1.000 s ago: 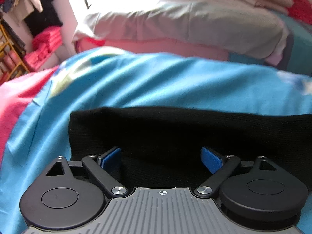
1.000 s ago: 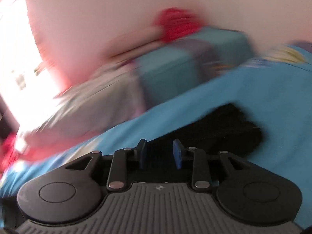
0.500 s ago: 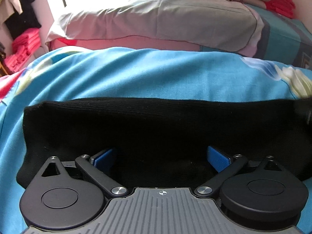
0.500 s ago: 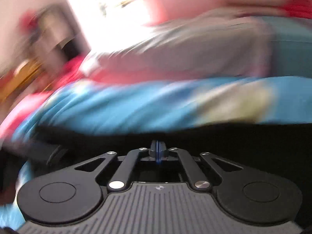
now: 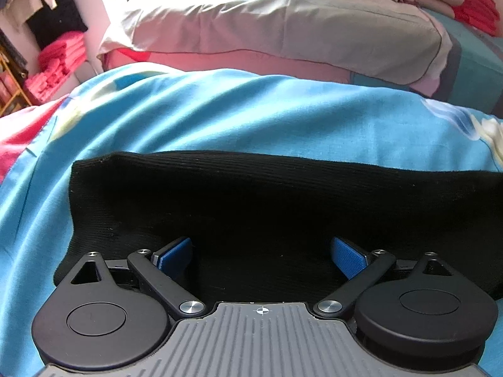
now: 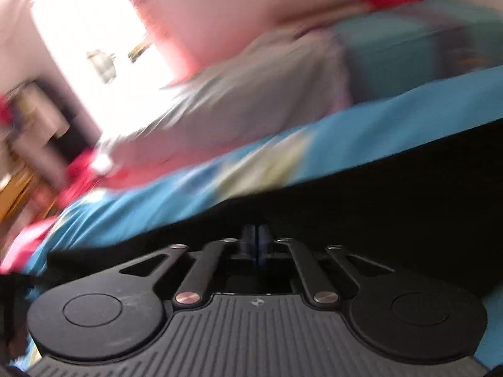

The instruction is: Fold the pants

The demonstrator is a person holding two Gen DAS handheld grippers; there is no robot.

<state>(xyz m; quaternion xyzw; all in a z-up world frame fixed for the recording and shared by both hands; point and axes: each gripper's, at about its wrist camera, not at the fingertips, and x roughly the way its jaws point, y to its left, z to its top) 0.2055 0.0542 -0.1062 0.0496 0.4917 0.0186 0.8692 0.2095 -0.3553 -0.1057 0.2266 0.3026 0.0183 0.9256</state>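
Black ribbed pants [image 5: 267, 207] lie folded in a long band across the blue bedsheet [image 5: 251, 116]. My left gripper [image 5: 261, 256] is open, its blue pads [image 5: 174, 256] wide apart just above the near part of the cloth. In the blurred, tilted right wrist view the pants [image 6: 393, 194] fill the lower right. My right gripper [image 6: 256, 242] has its blue pads pressed together at the edge of the black cloth; the blur hides whether cloth is pinched between them.
A grey pillow [image 5: 283, 28] on a pink one lies at the head of the bed, with red folded cloth [image 5: 478, 3] at the far right. Pink clothes on a shelf [image 5: 56, 62] stand at the left beyond the bed edge.
The right gripper closed from slightly open to pads together and swung across the pants, its view now tilted. The left gripper stayed open and shifted a little over the cloth.
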